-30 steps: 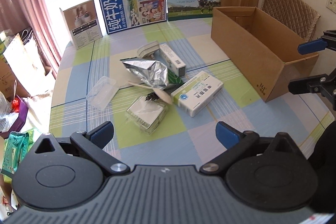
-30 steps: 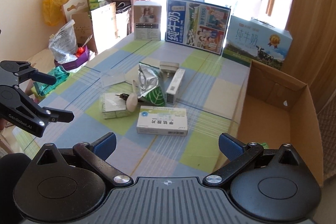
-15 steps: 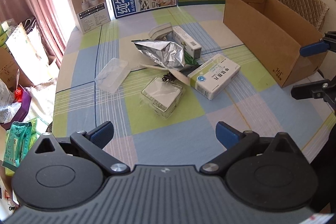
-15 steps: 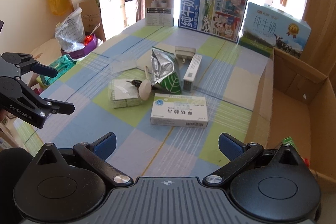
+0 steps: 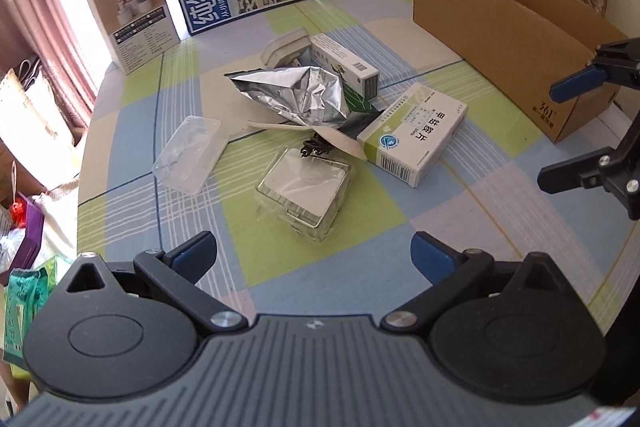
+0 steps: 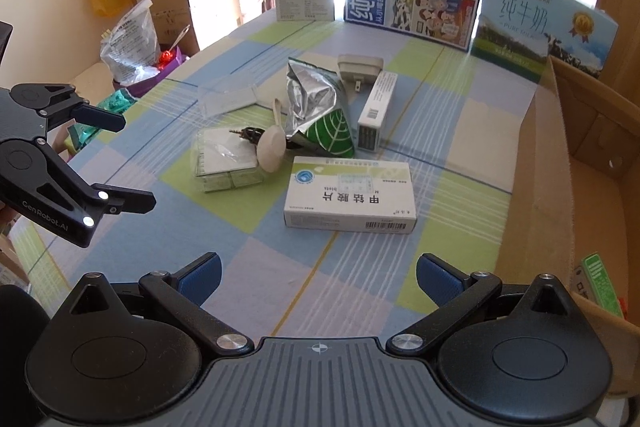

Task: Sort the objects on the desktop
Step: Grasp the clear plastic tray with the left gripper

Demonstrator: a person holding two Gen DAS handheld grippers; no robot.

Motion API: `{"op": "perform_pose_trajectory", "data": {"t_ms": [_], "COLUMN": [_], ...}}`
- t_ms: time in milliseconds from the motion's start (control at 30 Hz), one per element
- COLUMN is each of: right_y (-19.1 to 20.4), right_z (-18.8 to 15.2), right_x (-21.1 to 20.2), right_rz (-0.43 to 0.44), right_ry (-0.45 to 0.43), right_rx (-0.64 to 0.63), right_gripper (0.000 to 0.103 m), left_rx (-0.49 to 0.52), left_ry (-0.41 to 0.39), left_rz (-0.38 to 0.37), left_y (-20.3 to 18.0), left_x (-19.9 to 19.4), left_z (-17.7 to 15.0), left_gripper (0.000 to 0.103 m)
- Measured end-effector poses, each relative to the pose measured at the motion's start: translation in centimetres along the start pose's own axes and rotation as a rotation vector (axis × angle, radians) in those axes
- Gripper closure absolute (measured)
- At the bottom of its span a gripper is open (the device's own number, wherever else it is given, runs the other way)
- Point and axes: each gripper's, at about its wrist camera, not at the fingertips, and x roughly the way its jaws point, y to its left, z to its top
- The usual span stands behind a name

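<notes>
1. Held wide apart and empty, the left gripper (image 5: 314, 253), low over the near edge of the checked table (image 5: 476, 211), with the wrapped square packet (image 5: 306, 193) straight ahead and nearest its pads.
2. Lay flat just left of that packet, a clear plastic tray (image 5: 188, 155), long axis running away toward the window.
3. Heaped behind, at the cluster's middle: a crumpled foil bag (image 5: 296, 95), a pale spoon (image 6: 272, 143) and a dark plug or cable end, hard to tell which, touching the packet's far edge.
4. Angled right of the heap, the white-and-green medicine box (image 6: 350, 193), label up; long axis ran crosswise to the right gripper (image 6: 318, 277), directly ahead of it and clearly nearer to it than to the left one.
5. Likewise spread open and gripping nothing, the right gripper, short of the box.
6. Stood open-topped at the far right, the cardboard carton (image 6: 560, 163), close beside the right gripper; one green-labelled item (image 6: 598, 283) already inside, probably the sorting bin.
</notes>
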Motion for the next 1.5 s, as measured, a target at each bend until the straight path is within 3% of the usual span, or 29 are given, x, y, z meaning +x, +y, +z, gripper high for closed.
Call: {"op": "perform_pose_trajectory", "data": {"t_ms": [333,667,833,1000,1200,1500], "right_y": [-1.1,-2.6,-3.6,-4.8,-5.8,-6.9], "right_z": [1.0,2.2,2.6,2.9,3.4,3.0], "right_x": [4.5,8.1,9.1,9.4,10.1,11.2], "right_rz": [0.016,0.005,0.003,-0.007,0.001,0.096], "right_ry": [0.038,0.049,0.042,0.028,0.022,0.057], "right_rx": [-0.015,0.002,0.042,0.083,0.124,0.231], "right_gripper": [0.002,0.002,0.002,0.002,0.002,0.002], "left_rx": [0.134,0.12,0.112,0.095,0.062,0.027], "left_ry": [0.0,0.004,0.009,0.012,0.009,0.018], "left_rz": [-0.027,-0.086,-0.106,-0.108,-0.132,-0.134], "left_y": [0.7,1.9,1.9,2.0,2.4,2.0], "left_x": [4.5,7.8,8.9,9.5,8.8,7.6], "left_z": [0.3,1.0,1.1,1.1,0.7,-0.4], "left_gripper": [0.002,0.006,0.018,0.041,0.051,0.052]}}
